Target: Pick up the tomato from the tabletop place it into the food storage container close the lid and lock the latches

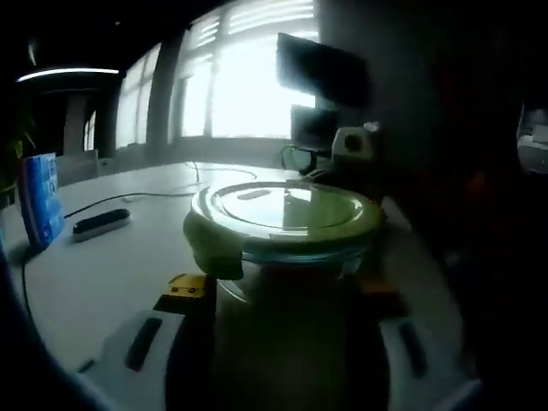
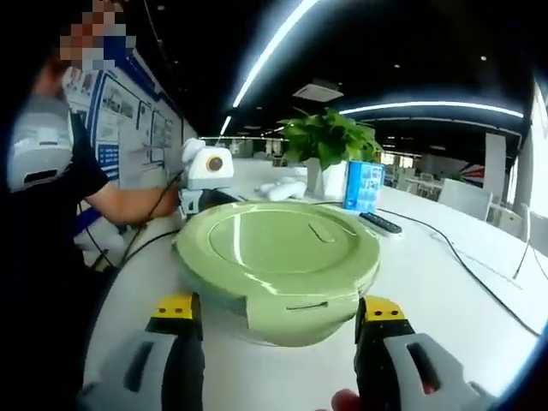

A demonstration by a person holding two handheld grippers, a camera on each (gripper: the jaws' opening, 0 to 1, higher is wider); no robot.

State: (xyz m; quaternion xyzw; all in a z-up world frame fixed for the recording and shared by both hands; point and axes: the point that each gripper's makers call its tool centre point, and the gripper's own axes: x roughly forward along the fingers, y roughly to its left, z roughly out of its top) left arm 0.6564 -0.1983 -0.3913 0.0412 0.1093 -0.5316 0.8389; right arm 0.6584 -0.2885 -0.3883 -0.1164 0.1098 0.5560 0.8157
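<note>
Right gripper view: round glass food storage container (image 2: 287, 321) with pale green plastic lid (image 2: 278, 244) sits on the white tabletop (image 2: 462, 282), dead ahead between my jaws. Lid is on and looks seated flat. The near latch flap (image 2: 301, 301) faces me. My right gripper (image 2: 278, 342) is spread wide, holding nothing, yellow-tipped jaws straddling the container's near side, close to it; contact I can't confirm. The left gripper (image 2: 208, 178) shows on the far side of the lid, at its rim.

Left gripper view: same container from the opposite side, glass wall (image 1: 295, 261) visible under the lid. A latch flap (image 1: 221, 253) hangs at the lid's left edge, looking folded down. My left gripper (image 1: 278, 295) is heavily shadowed; one yellow tip visible at left, the other barely. Looks released around the bowl, but I can't tell for sure.

Tomato: can't see it. Glass is too dark to confirm it's inside; judging by the closed lid, probably is.

Step in hand, my read: locking latches. To do it well: left braces the far rim so the bowl doesn't skate, right pushes the near flap down and inward until it catches under the glass lip. Press square on the flap centre, not the corner. Then check each remaining flap.

Also around: blue carton (image 2: 363, 185), potted green plant (image 2: 330, 137), black remote (image 2: 380, 223).
</note>
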